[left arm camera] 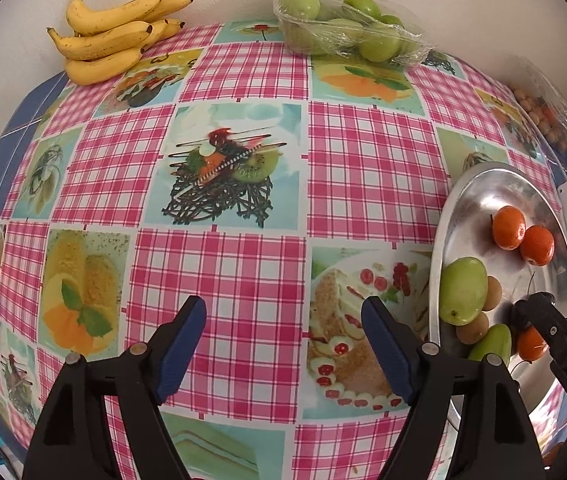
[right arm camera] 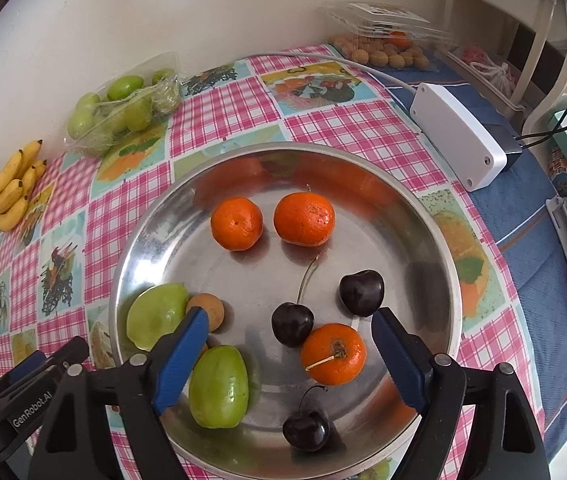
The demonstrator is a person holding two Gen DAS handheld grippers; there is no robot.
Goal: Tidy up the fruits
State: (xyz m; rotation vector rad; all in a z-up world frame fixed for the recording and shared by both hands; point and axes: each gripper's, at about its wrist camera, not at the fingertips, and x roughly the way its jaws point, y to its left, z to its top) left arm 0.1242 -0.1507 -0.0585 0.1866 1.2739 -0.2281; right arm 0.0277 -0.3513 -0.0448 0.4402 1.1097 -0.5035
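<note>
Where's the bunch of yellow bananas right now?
The bunch of yellow bananas lies at the table's far left corner against the wall, left of the clear plastic pack of green fruits; in the right wrist view it sits at the left edge.

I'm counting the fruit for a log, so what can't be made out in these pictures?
- Right wrist view: a second brown fruit is almost hidden behind the right tongs.
- Left wrist view: the metal plate has its near rim behind the left tongs; cherries unseen.
- Both views: the clear box of small brown fruits is too small to count.
</note>
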